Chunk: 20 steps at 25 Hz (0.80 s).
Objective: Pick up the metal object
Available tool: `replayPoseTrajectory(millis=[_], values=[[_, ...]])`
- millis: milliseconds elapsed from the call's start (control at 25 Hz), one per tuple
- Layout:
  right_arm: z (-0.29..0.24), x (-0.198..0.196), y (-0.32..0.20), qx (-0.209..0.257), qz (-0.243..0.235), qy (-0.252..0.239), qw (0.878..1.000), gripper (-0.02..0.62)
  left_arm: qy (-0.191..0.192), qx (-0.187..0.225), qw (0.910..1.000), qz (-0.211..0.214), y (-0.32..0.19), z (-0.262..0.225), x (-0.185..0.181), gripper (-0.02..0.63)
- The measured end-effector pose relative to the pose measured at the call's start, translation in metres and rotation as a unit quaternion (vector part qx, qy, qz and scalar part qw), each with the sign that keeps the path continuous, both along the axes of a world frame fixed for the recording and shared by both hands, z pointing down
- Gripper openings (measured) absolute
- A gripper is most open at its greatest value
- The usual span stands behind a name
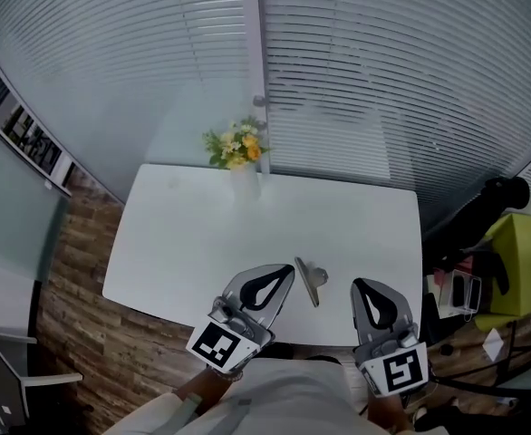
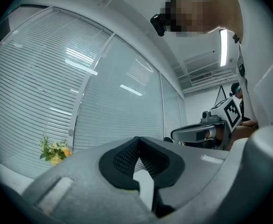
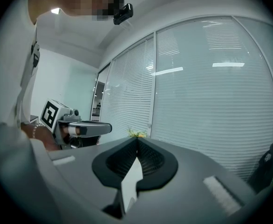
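Jaws on both grippers were found closed, tip against tip, with nothing clamped between them. On the left gripper (image 2: 137, 140) the dark ribbed pads (image 2: 122, 155) met at a point, and the same was seen on the right gripper (image 3: 136, 140). Behind everything, a wall of glass panels covered by pale slatted blinds (image 1: 383, 80) was spread across the far side of the room. A wooden floor (image 1: 75, 270) was visible below it at the left. A white worktop (image 1: 193, 243) was set against the blinds, bare over most of its surface. Both grippers were held side by side over the worktop's near edge and pointed roughly level toward the blinds, the left one angled slightly inward. A marker cube (image 1: 218, 344) was carried at the rear of each. From each gripper view the other gripper could be made out alongside. At the far edge of the worktop, yellow and orange flowers (image 1: 237, 146) were stood in a small white vase (image 1: 245, 181), well apart from the grippers. The metal object (image 1: 311, 281), grey with a thin strip and a rounded part, was left lying flat on the worktop near its front edge. It was placed between the two grippers and just beside the left gripper's tip; whether it was touched there could not be told.
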State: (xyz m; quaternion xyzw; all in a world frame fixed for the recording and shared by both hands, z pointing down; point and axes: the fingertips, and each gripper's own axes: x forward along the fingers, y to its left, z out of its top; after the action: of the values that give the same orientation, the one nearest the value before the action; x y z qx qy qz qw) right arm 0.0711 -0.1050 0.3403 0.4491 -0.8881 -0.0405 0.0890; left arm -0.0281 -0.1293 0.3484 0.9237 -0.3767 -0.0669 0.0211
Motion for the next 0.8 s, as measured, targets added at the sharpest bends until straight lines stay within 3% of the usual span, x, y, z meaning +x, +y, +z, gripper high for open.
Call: replayPoseTrajectory(millis=[800], values=[[0.009, -0.003, -0.036, -0.001, 0.011, 0.001, 1.000, 0.005, -0.005, -0.007, 0.9997, 0.023, -0.037, 0.011, 0.002, 0.002]])
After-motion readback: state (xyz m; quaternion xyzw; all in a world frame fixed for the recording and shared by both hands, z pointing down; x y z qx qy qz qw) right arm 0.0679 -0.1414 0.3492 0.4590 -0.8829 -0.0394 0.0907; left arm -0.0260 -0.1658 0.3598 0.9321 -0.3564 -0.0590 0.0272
